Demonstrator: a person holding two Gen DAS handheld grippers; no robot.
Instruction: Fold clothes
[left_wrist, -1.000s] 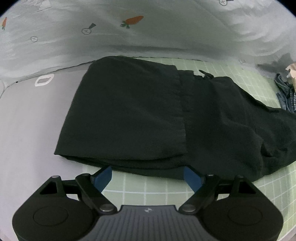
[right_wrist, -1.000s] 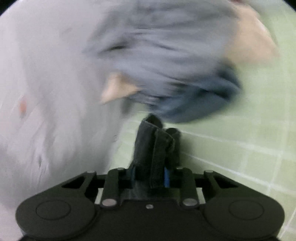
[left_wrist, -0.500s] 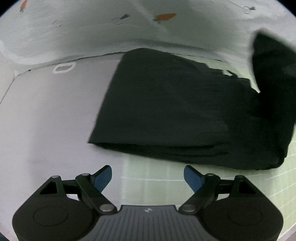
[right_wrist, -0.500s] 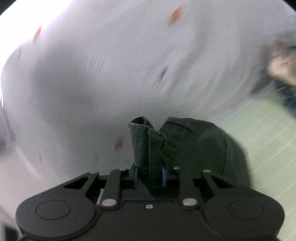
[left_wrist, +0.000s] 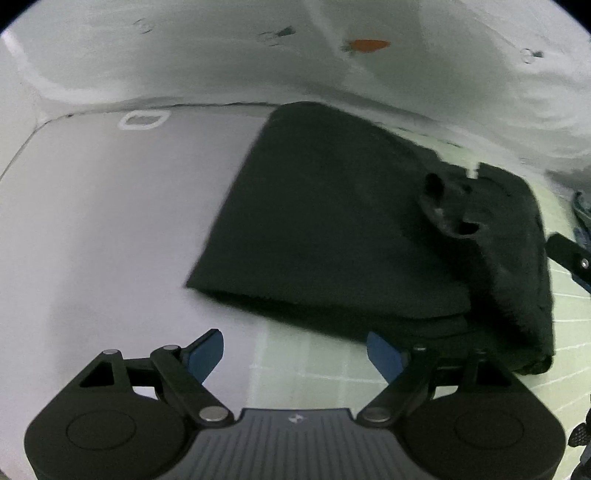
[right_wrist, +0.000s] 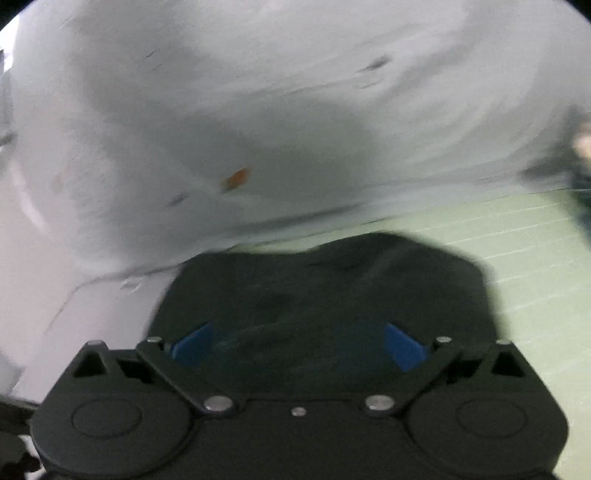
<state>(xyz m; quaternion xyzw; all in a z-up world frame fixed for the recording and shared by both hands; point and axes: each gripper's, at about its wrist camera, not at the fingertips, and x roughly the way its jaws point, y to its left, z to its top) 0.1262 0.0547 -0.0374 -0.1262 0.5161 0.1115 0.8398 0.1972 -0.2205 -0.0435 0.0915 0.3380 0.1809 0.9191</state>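
A black garment (left_wrist: 332, 229) lies folded across the seam between a grey mat and a green grid mat. Its right end is doubled back over the top, with a waistband loop (left_wrist: 450, 210) sticking up. My left gripper (left_wrist: 295, 350) is open and empty, just short of the garment's near edge. In the right wrist view the same garment (right_wrist: 325, 295) lies under and ahead of my right gripper (right_wrist: 299, 343), which is open with nothing between its blue pads. The right gripper's edge also shows in the left wrist view (left_wrist: 569, 254).
A grey mat (left_wrist: 92, 229) covers the left of the surface and a green grid mat (left_wrist: 310, 380) the right. A white sheet with carrot prints (left_wrist: 369, 44) rises behind. Bluish clothes (left_wrist: 581, 210) lie at the far right edge.
My right gripper carried the garment's right end over to the left, laid it on top of the folded part and opened. The left gripper has shifted left and stayed open.
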